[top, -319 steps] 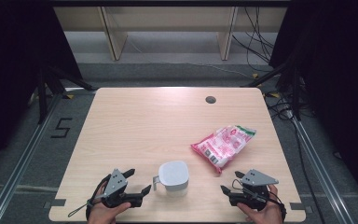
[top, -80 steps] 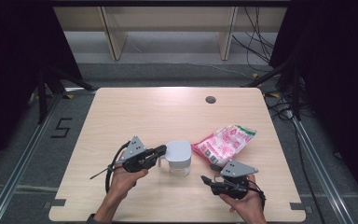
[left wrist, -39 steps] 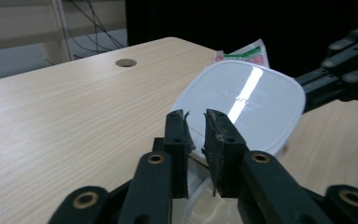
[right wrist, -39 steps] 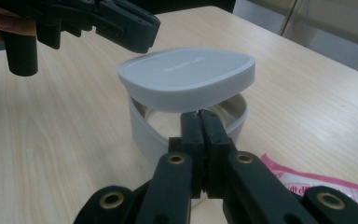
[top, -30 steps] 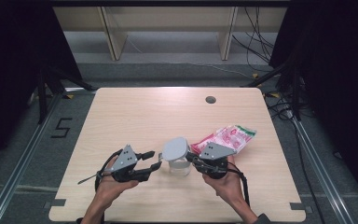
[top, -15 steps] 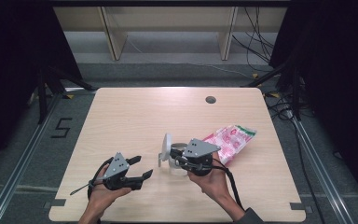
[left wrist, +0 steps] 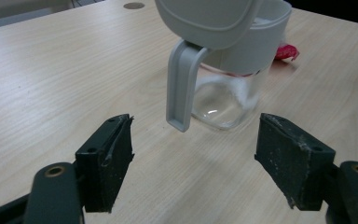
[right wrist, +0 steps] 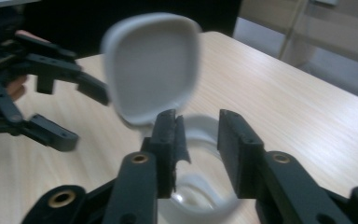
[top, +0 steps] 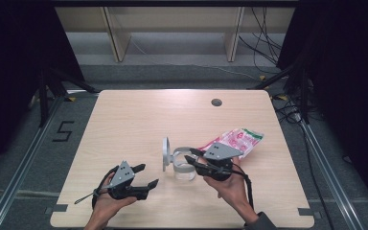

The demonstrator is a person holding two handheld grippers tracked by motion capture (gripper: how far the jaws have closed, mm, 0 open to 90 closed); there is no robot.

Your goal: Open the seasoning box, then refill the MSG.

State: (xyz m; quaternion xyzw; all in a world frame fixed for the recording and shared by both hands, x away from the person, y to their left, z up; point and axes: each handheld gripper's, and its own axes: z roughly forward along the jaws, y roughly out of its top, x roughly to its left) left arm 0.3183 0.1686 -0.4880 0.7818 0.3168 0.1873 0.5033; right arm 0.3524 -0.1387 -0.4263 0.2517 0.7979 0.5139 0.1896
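A glass jar with a grey collar stands at the table's front middle, its hinged grey lid swung upright on the left side. My right gripper hovers at the jar's rim. Its jaws have just been opening and nothing is pressed between them, with the lid just beyond. My left gripper rests low at the front left, apart from the jar. Its jaws have also just been opening, and they frame the jar's grey handle and glass body from a distance.
A pink packet lies on the table right behind my right gripper. A dark round hole sits in the tabletop near the far edge. My left gripper is in the right gripper view's upper left.
The lid has swung from tilted to fully upright. My right gripper moved left over the jar and its jaws parted. My left gripper drew back toward the front left and opened wider.
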